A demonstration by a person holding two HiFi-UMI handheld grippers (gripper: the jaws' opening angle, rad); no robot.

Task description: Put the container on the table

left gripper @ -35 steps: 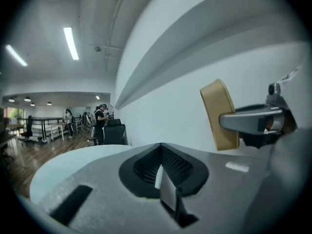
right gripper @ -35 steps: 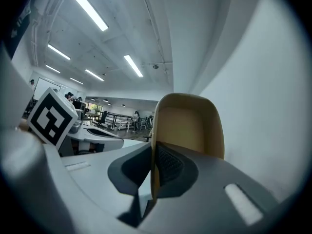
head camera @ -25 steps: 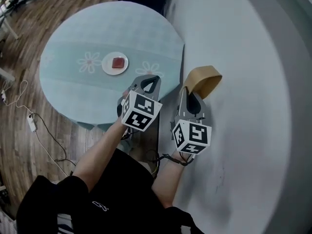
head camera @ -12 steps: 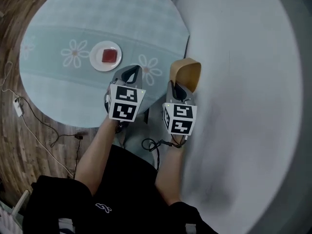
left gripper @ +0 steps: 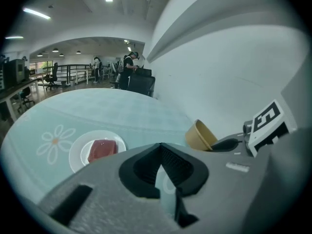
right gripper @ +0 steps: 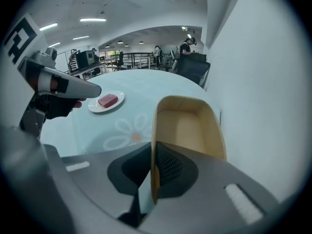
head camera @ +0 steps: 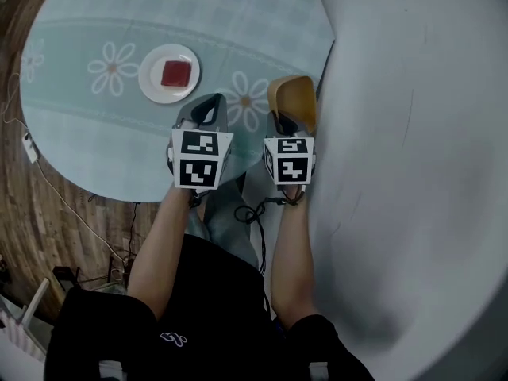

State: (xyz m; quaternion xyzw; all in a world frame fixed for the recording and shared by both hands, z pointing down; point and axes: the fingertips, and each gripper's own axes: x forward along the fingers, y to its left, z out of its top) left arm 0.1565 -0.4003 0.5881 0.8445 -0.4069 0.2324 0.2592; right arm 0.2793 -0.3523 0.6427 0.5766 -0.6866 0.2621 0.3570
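A tan open container [head camera: 292, 100] hangs tilted on its side over the right rim of the round pale-green table [head camera: 95, 145]. My right gripper [head camera: 287, 125] is shut on the container's near wall. In the right gripper view the wall [right gripper: 187, 126] stands edge-on between the pads of that gripper [right gripper: 153, 152]. Just left of it, my left gripper [head camera: 208, 111] is over the table, jaws together and holding nothing. The left gripper view has its tips [left gripper: 160, 147] meeting, with the container [left gripper: 200, 135] off to the right.
A small white plate [head camera: 151, 86] with a red block [head camera: 175, 73] sits on the table left of the grippers. A curved white wall [head camera: 413, 133] runs along the right. Wooden floor with a cable [head camera: 48, 189] lies at left. Far off there are people and chairs [left gripper: 129, 72].
Both grippers have come down and forward over the table. The container has travelled with the right gripper from beside the wall to above the table's right rim.
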